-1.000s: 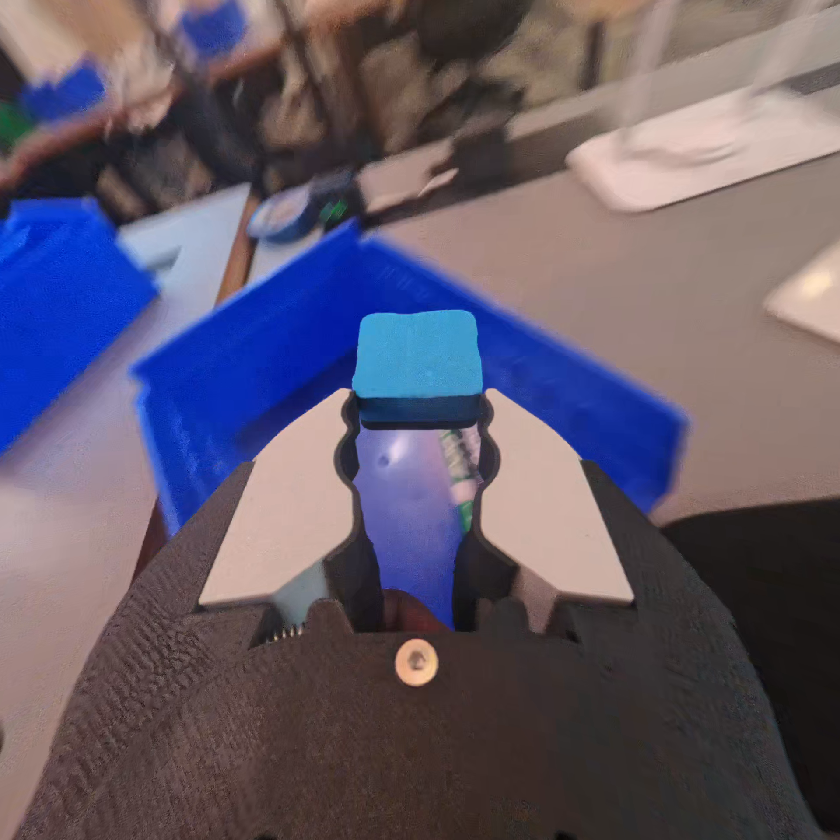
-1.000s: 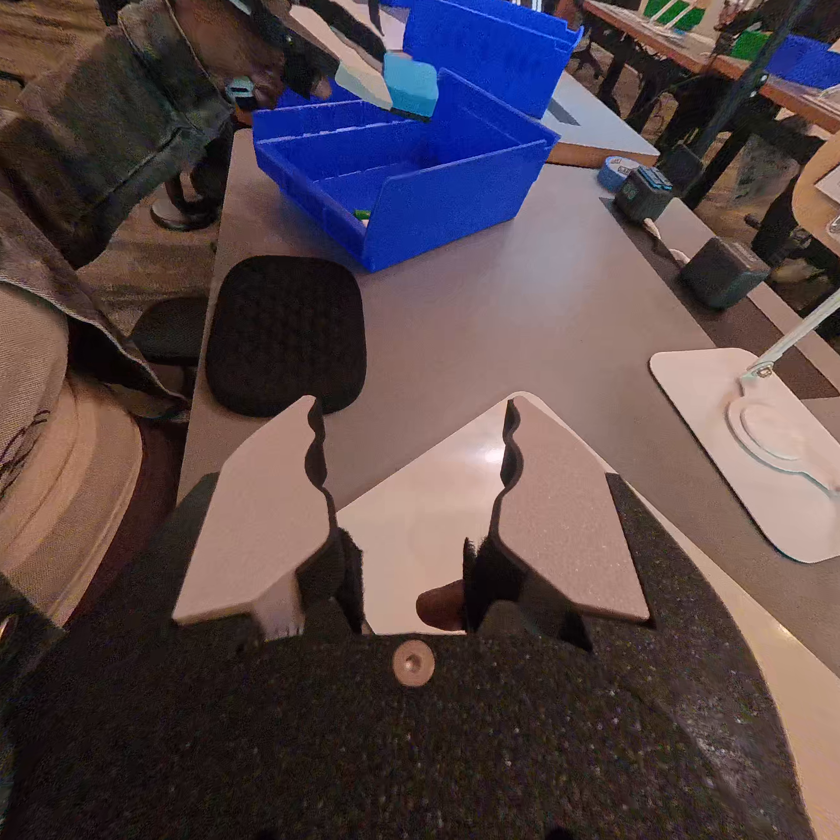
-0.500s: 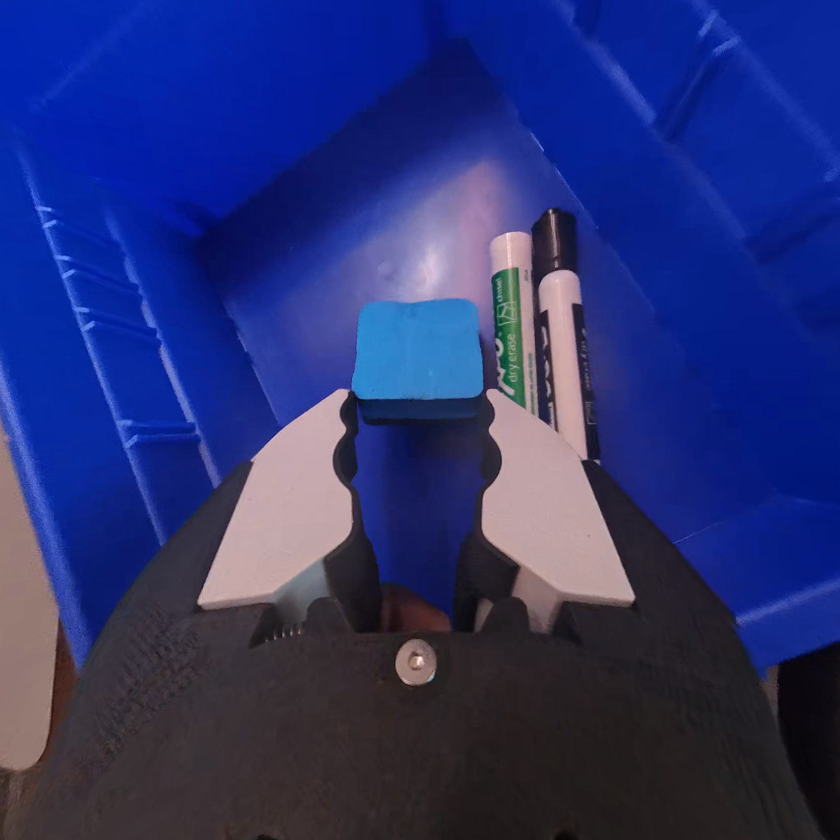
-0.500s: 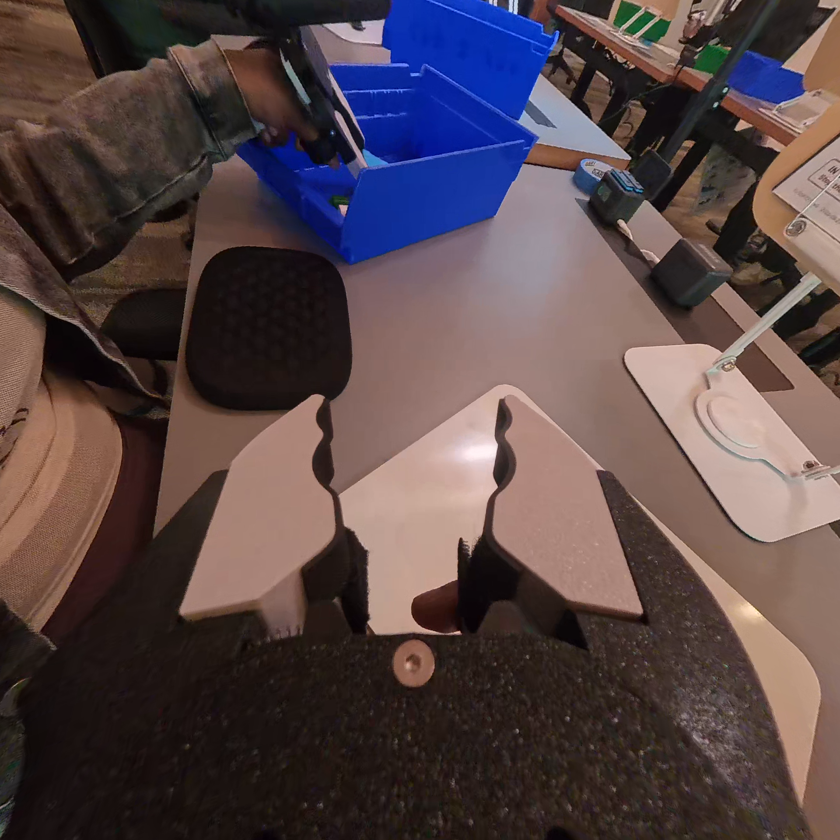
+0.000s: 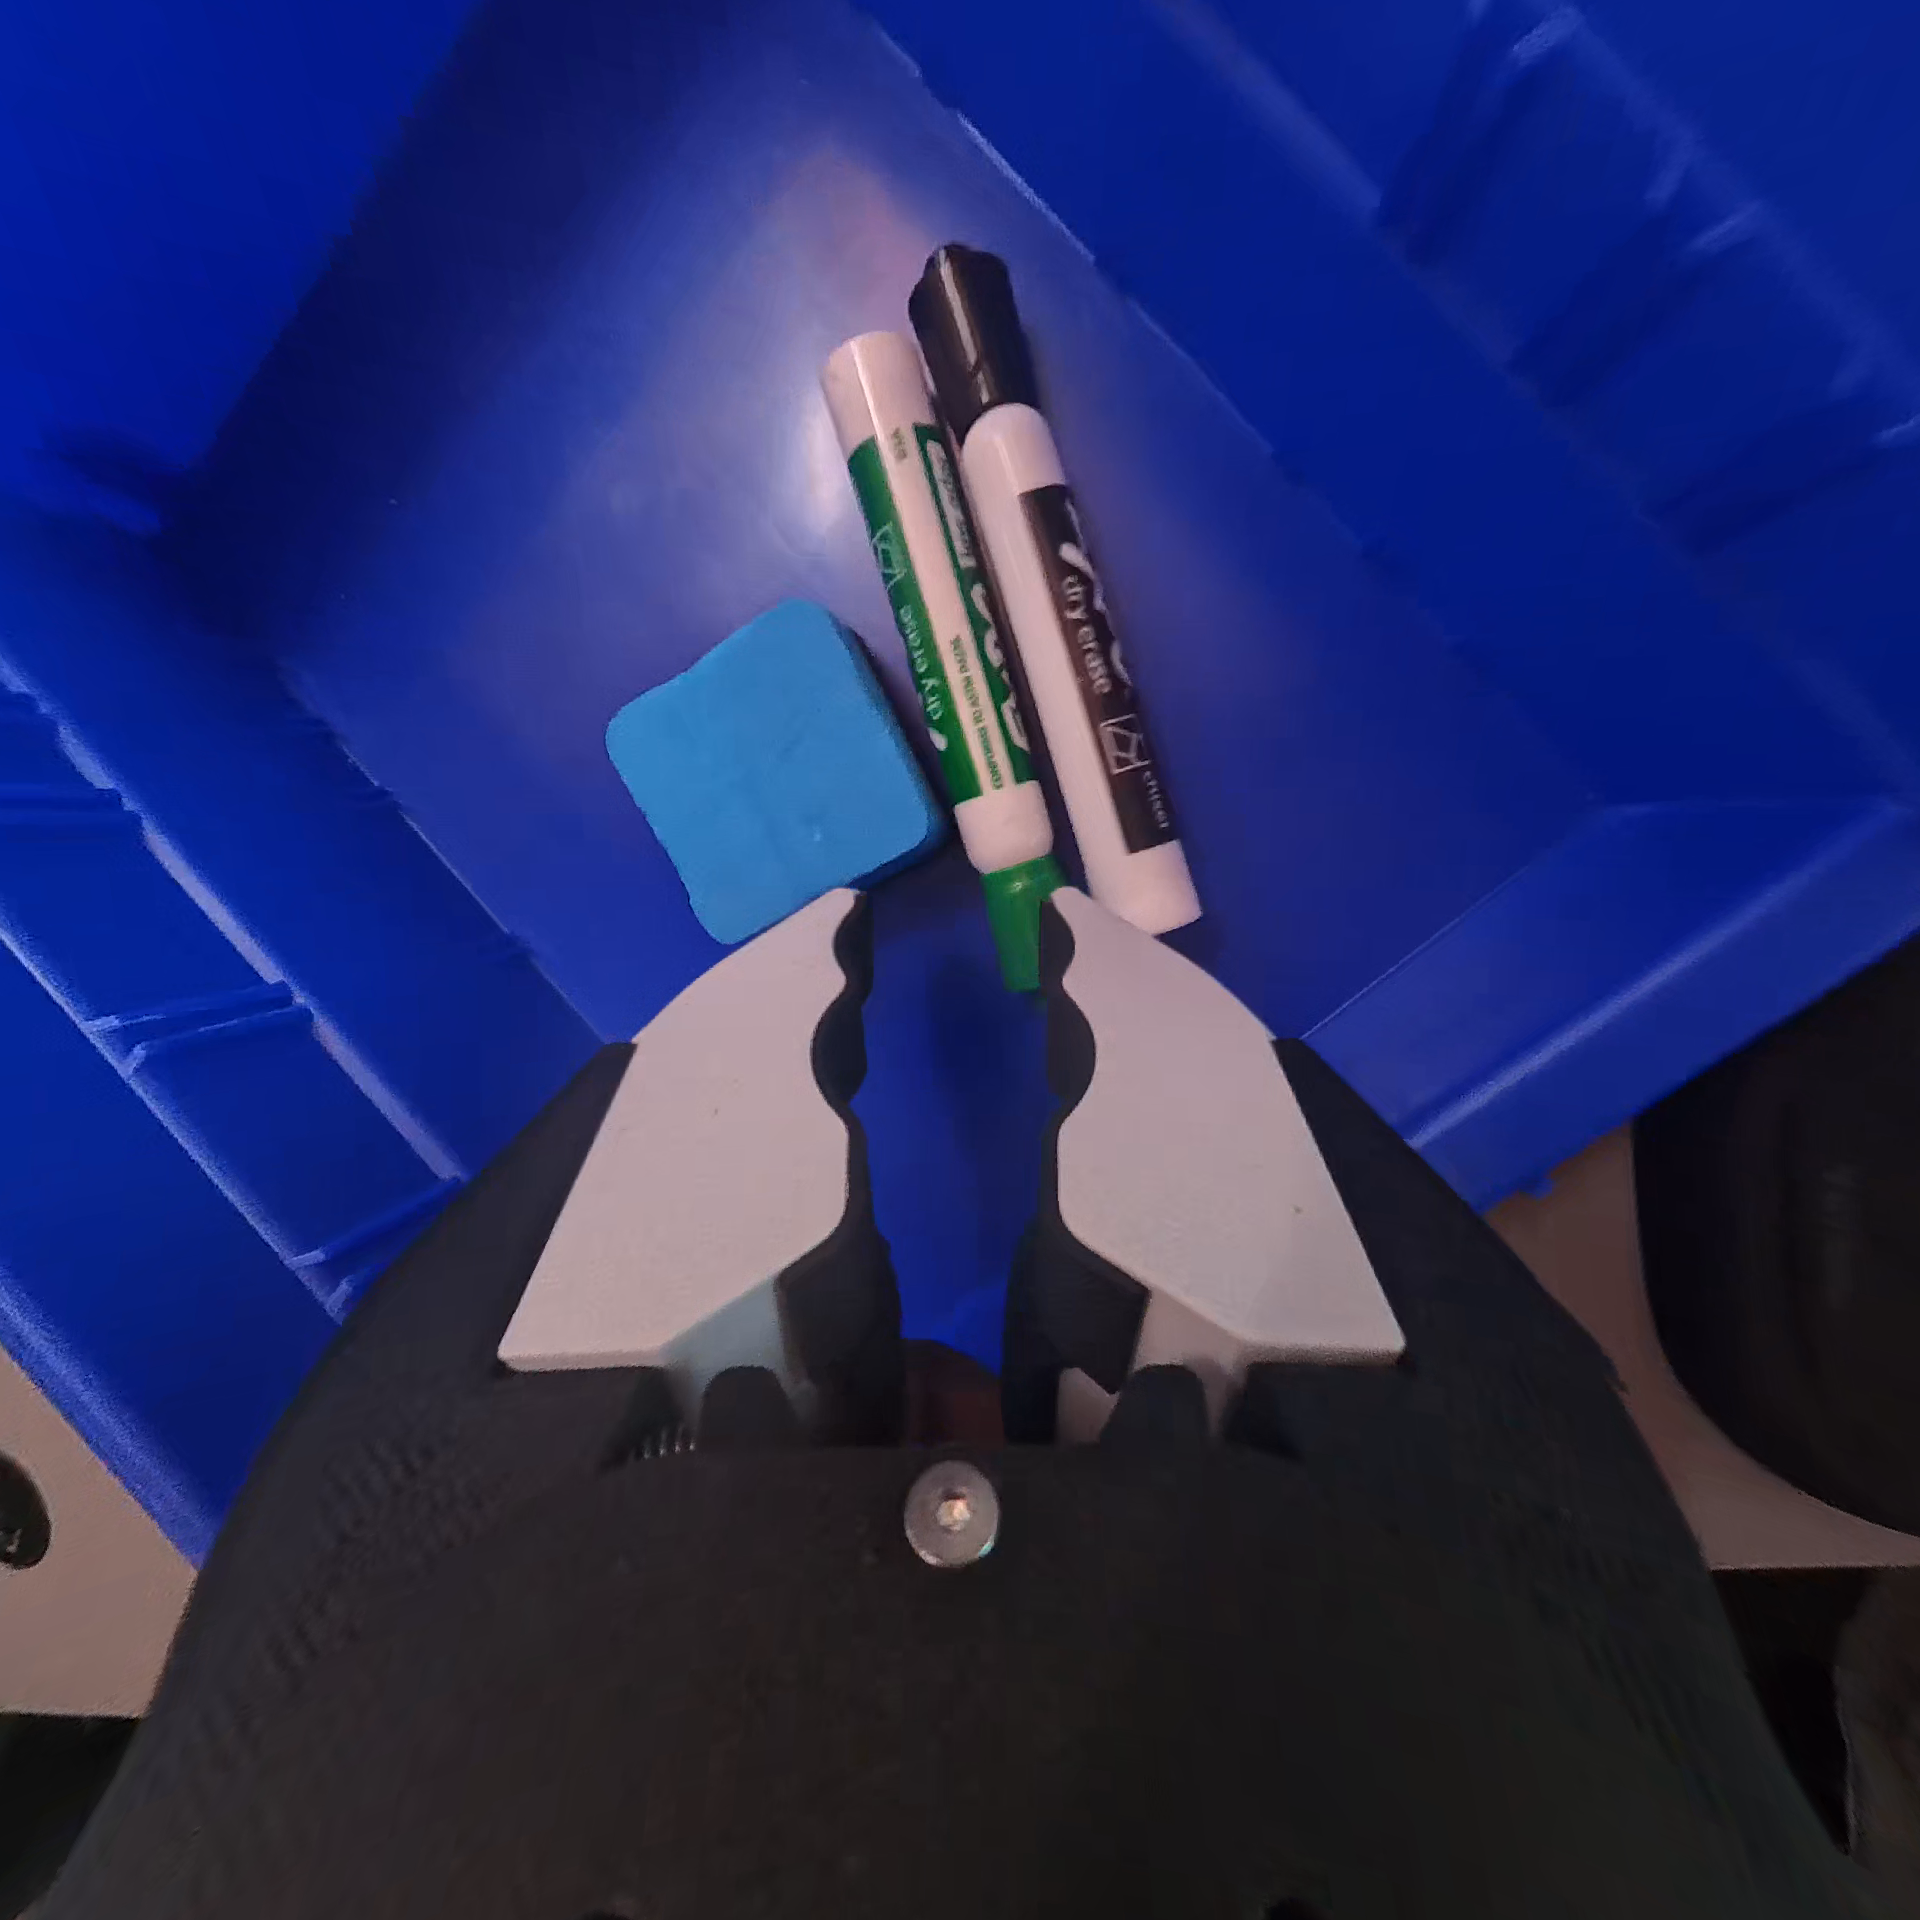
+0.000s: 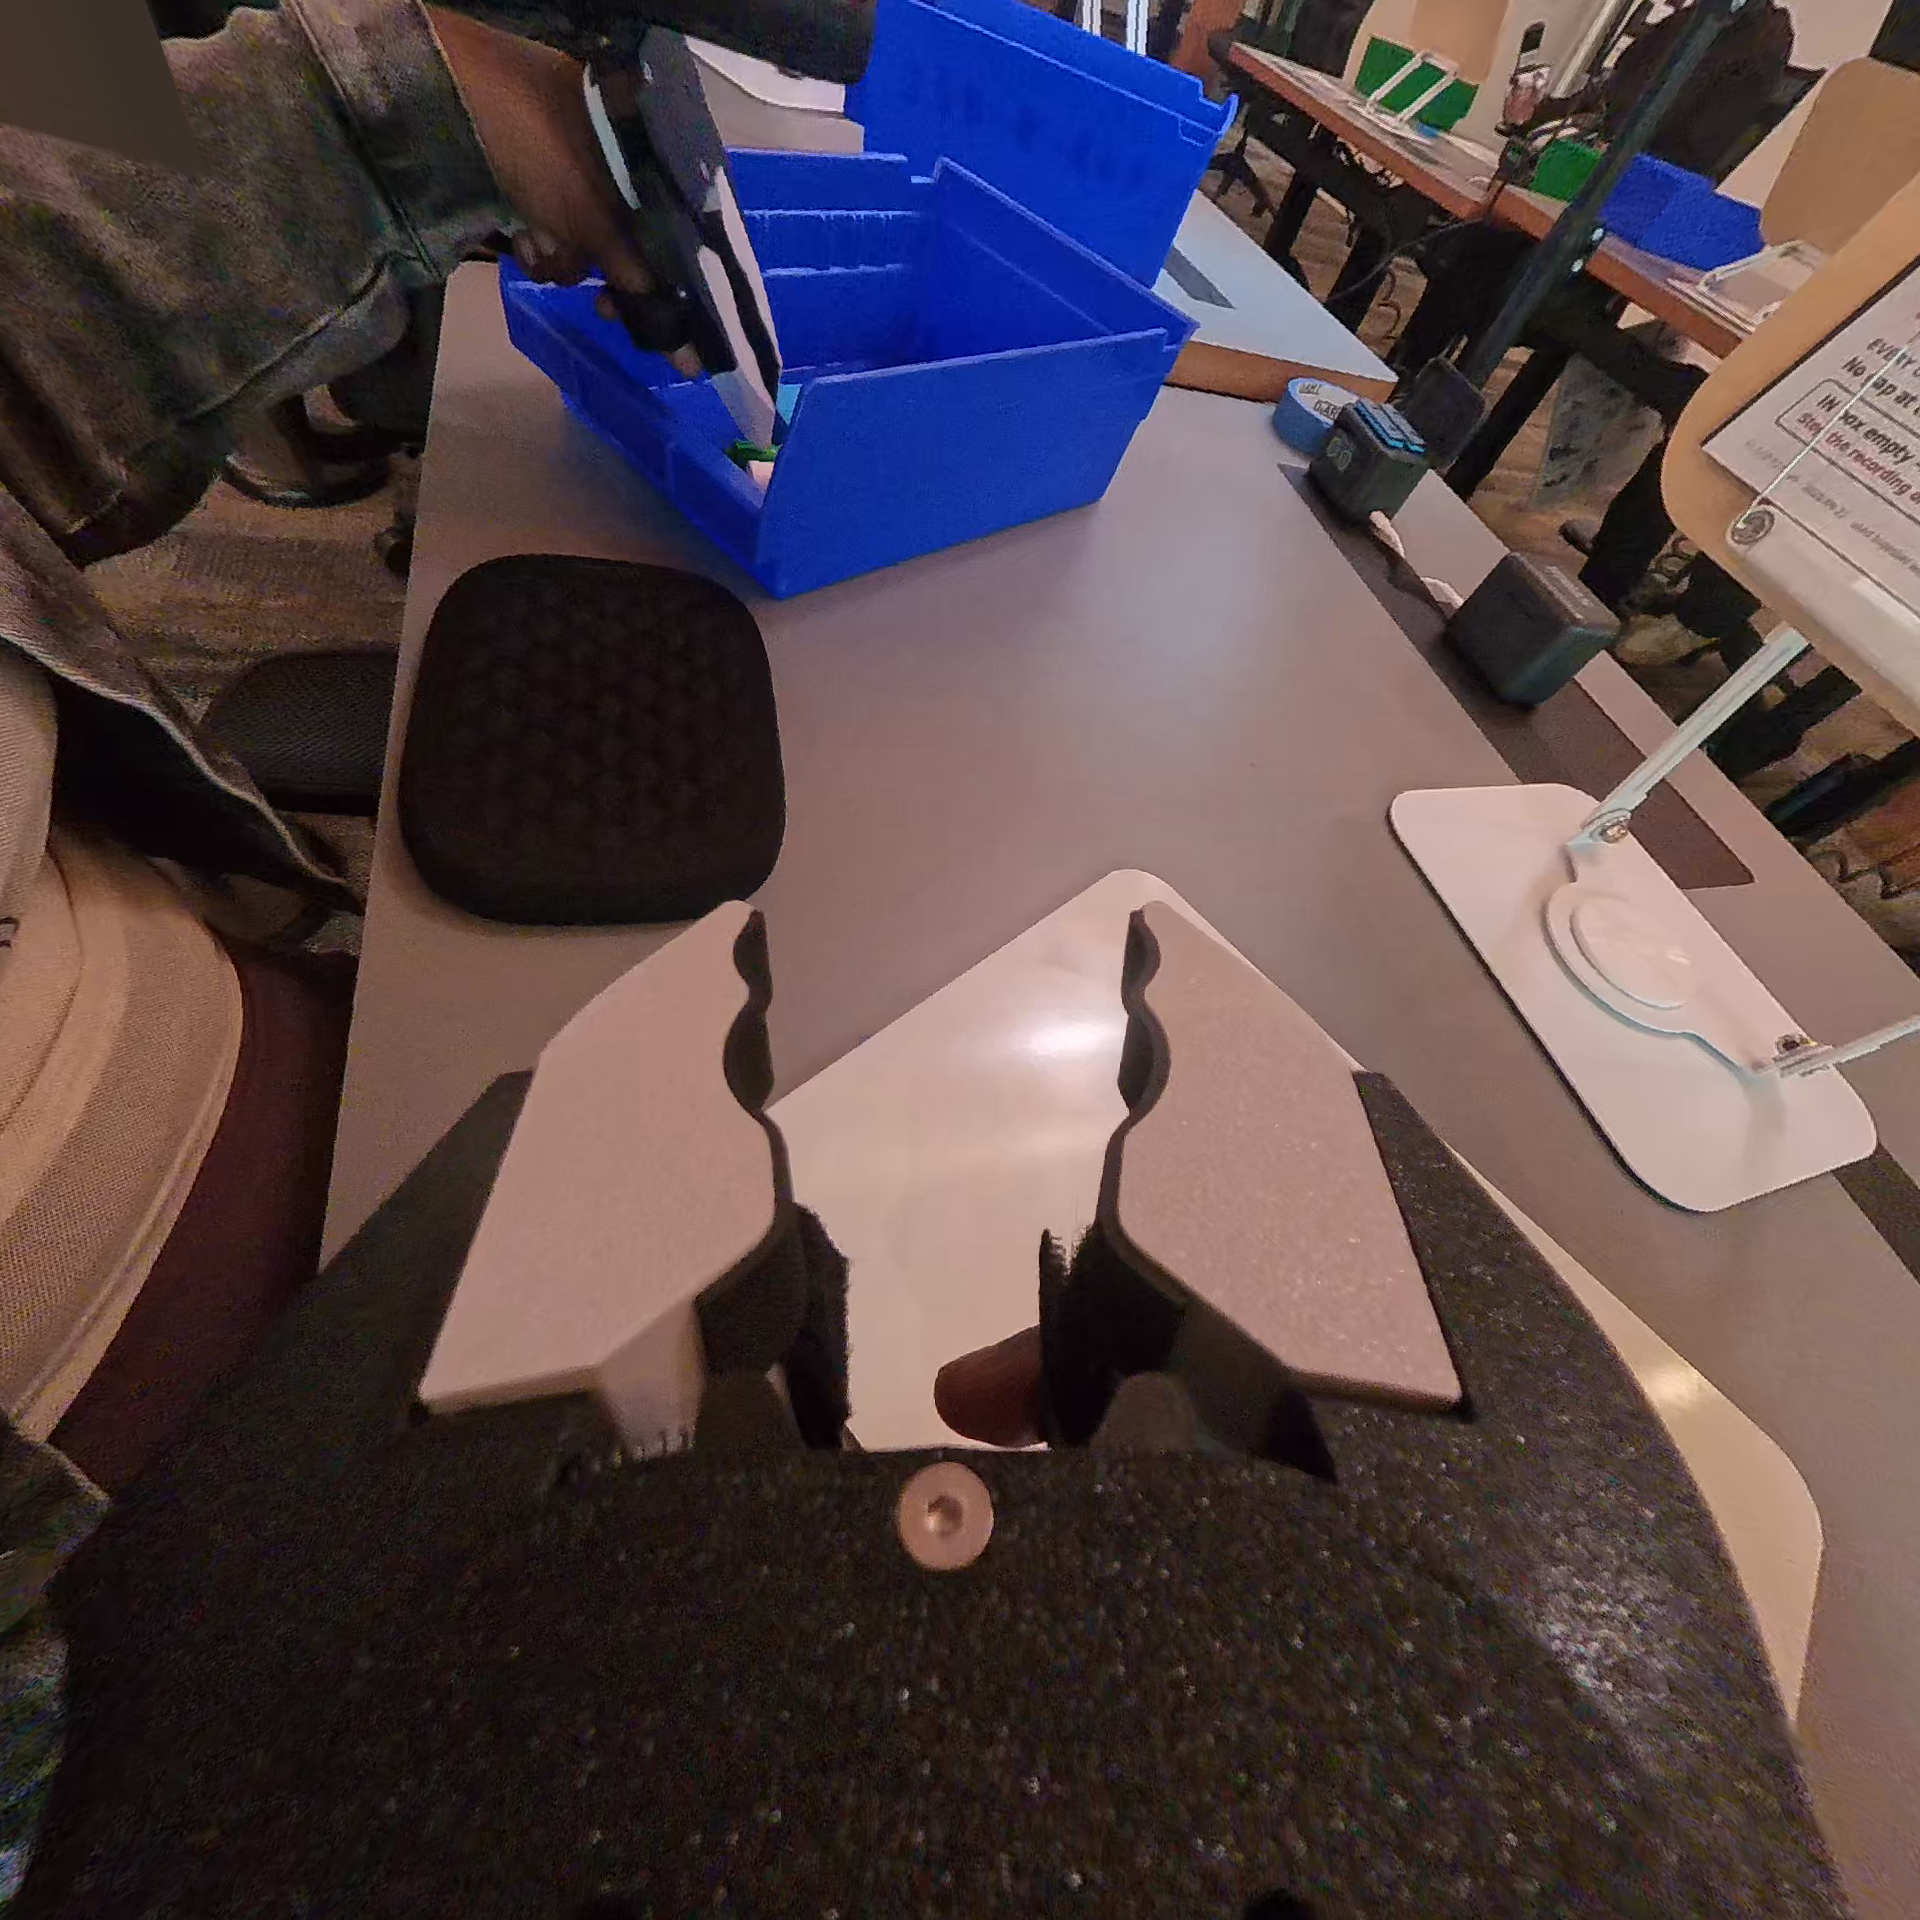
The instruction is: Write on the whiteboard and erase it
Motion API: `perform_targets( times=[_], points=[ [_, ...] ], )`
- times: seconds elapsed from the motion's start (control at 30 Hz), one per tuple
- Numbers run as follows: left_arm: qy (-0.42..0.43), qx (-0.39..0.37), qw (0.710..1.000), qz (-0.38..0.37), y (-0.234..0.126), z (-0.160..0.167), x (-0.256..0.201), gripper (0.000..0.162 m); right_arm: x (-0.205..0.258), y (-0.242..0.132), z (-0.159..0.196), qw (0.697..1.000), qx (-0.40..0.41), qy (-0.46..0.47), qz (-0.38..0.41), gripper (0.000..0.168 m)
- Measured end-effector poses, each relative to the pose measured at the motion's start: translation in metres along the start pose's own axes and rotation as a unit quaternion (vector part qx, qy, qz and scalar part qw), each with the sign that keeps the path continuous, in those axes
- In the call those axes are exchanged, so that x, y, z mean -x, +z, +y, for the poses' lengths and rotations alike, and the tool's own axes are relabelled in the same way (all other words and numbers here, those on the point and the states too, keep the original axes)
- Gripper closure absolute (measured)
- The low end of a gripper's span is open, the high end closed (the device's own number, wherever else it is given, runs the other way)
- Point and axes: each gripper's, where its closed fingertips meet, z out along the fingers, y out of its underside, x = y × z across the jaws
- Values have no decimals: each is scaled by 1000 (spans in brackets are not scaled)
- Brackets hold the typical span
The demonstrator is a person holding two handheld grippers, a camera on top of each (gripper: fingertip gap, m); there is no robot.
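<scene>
In the left wrist view, a light blue eraser (image 5: pixel 774 769) lies on the floor of the blue bin (image 5: pixel 416 312), just ahead of my left finger's tip. A green marker (image 5: pixel 940 623) and a black marker (image 5: pixel 1070 623) lie side by side to its right. My left gripper (image 5: pixel 961 909) is open above them; the green marker's end shows between the fingertips, close to the right one, with a clear gap to the left one. My right gripper (image 6: pixel 940 925) is open and empty over the whiteboard (image 6: pixel 966 1143) on the grey table.
The right wrist view shows the bin (image 6: pixel 935 468) at the table's far left, with a hand holding the left gripper (image 6: pixel 717 312) in it. A black pad (image 6: pixel 592 738) lies before the bin. A white stand base (image 6: pixel 1621 987) sits right, dark boxes (image 6: pixel 1527 629) behind. Spacing between my two grippers at the tips: around 40 cm.
My left gripper carried the eraser down into the bin and let it go; it now lies on the bin floor. The fingers then narrowed around the green marker's end. The right gripper narrowed slightly.
</scene>
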Motion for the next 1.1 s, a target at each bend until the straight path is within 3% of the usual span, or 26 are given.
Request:
perform_targets(
  times=[0.1, 0.13, 0.17, 0.23, 0.33, 0.43, 0.57, 0.67, 0.8, 0.93, 1.03, 1.07, 1.1],
  points=[
    [13, 47, 998, 30, 9, 12, -9, 132, -2, -1, 2, 1000, 3, 0, 5, 103],
    [17, 52, 997, 47, 13, 13, -14, 141, -3, -2, 2, 1000, 3, 0, 7, 103],
    [11, 39, 998, 47, 15, 8, -13, 133, -3, -2, 2, 1000, 3, 0, 8, 103],
    [3, 27, 999, 42, 18, 5, -10, 142, -3, -1, 3, 1000, 4, 0, 8, 103],
    [29, 7, 999, 20, 18, 4, -4, 143, 0, 2, 4, 1000, 5, 2, 1, 104],
    [20, -57, 998, -20, 6, -2, 8, 143, 6, 9, 4, 1000, 0, 20, -17, 106],
    [12, -211, 977, -42, -43, -35, 11, 143, 16, 26, -5, 996, -32, 67, -58, 111],
    [40, -371, 928, 4, -100, -73, -15, 144, 24, 41, -25, 987, -76, 105, -99, 110],
    [115, -525, 812, 225, -165, -109, -113, 144, 20, 54, -65, 970, -148, 144, -131, 107],
    [178, -533, 727, 395, -186, -120, -200, 144, -2, 51, -103, 953, -221, 168, -124, 104],
    [238, -495, 703, 453, -180, -119, -249, 144, -6, 41, -121, 943, -259, 161, -133, 108],
    [263, -483, 700, 456, -176, -117, -261, 144, -3, 38, -123, 943, -260, 151, -142, 115],
    [285, -474, 699, 453, -172, -117, -271, 144, 0, 35, -123, 944, -262, 134, -147, 136]
  ],
)
